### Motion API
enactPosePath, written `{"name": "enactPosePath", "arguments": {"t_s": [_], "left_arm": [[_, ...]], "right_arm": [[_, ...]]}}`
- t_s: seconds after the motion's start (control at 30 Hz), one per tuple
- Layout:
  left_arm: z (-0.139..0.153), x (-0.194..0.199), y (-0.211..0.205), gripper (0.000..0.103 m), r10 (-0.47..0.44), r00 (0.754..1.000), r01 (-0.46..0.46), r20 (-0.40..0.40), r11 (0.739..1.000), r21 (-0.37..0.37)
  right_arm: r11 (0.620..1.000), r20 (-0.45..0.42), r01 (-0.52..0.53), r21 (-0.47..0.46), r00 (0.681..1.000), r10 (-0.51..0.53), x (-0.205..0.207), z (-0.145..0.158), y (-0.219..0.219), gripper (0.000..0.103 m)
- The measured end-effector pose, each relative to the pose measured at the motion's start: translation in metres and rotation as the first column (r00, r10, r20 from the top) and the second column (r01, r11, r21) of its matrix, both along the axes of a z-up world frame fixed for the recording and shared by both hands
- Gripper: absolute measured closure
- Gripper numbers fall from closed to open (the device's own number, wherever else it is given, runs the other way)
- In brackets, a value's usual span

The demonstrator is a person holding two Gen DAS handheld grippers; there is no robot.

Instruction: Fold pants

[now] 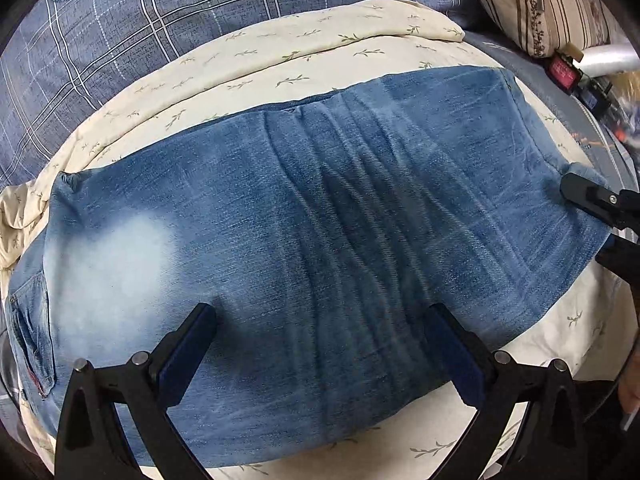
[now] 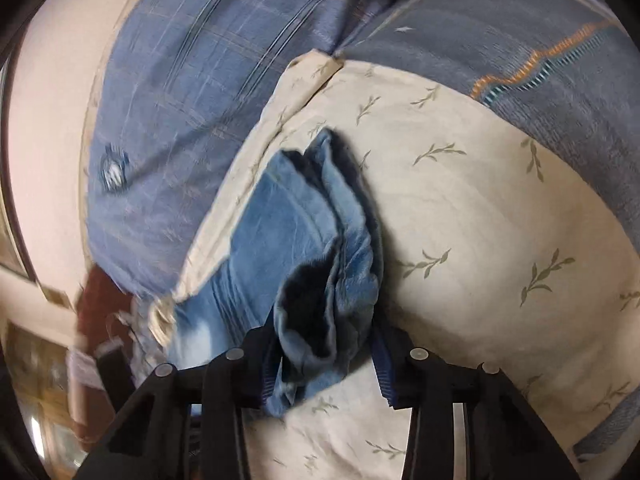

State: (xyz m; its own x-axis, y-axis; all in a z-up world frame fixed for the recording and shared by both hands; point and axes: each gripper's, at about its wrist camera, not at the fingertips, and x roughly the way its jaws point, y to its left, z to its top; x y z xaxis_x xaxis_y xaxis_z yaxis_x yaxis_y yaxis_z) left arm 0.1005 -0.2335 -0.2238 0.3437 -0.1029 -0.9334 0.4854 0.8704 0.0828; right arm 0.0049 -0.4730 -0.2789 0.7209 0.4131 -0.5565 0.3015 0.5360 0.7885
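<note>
On cream leaf-print sheet [image 1: 256, 80]: folded jeans [image 1: 280, 220], lying flat.
Left gripper [image 1: 320, 316]: spread wide above denim.
Right gripper [image 2: 324, 344]: clamped on bunched jeans end.

Left gripper [image 1: 320, 320] gapes wide, pointing steeply down; right gripper [image 2: 324, 344] stands narrower.

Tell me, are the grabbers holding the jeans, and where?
The right gripper has the jeans bunched at one end between its fingers. The left gripper is open over the middle, holding nothing.
</note>
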Motion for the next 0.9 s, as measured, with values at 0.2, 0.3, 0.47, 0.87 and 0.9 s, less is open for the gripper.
{"name": "enactPosePath", "arguments": {"t_s": [0.2,0.3,0.47,0.87,0.9], "left_arm": [[0.015,-0.003,0.020,0.000,0.022,0.999,-0.020,0.043,0.999,-0.031],[0.022,0.002,0.042,0.000,0.055,0.997,-0.052,0.048,0.997,-0.054],[0.027,0.009,0.084,0.000,0.136,0.990,-0.132,0.043,0.988,-0.085],[0.076,-0.007,0.203,0.000,0.274,0.952,-0.237,0.134,0.942,-0.239],[0.078,-0.008,0.215,0.000,0.292,0.947,-0.253,0.134,0.935,-0.249]], "right_arm": [[0.984,-0.005,-0.004,-0.175,1.000,0.004,0.003,0.012,0.017,0.082],[0.973,0.054,0.022,-0.231,0.998,-0.009,-0.002,0.027,0.024,0.084],[0.906,0.146,0.040,-0.422,0.989,0.024,-0.004,0.062,0.058,0.084],[0.799,0.150,-0.123,-0.589,0.955,0.258,0.039,0.122,0.181,0.084],[0.793,0.140,-0.150,-0.590,0.949,0.283,0.043,0.121,0.194,0.084]]}}
